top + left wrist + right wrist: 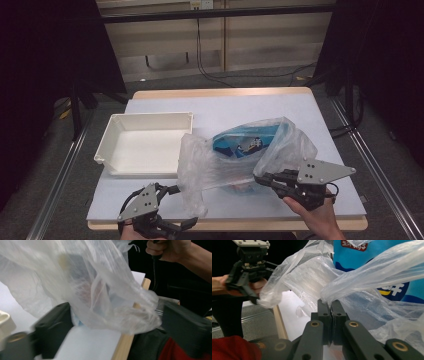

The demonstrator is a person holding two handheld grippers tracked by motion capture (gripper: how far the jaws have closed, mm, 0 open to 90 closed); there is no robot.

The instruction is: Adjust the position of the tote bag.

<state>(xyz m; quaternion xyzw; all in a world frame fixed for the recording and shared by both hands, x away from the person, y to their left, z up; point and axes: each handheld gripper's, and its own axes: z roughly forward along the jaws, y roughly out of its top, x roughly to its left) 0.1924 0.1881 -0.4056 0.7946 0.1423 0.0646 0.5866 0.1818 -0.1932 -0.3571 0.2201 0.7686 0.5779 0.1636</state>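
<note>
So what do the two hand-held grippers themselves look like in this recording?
Both are black linkage frames. The left gripper and the right gripper each carry a grey three-cornered plate dotted with small dark holes. The right gripper's fingers are flat black bars, with brass-coloured pivot rings behind them. A black cable trails from each.

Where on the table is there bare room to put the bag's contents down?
Bare tabletop lies behind the white tray and plastic bag, along the far edge. The tray's floor is bare too. The near edge is crowded: both tools and the bag.
</note>
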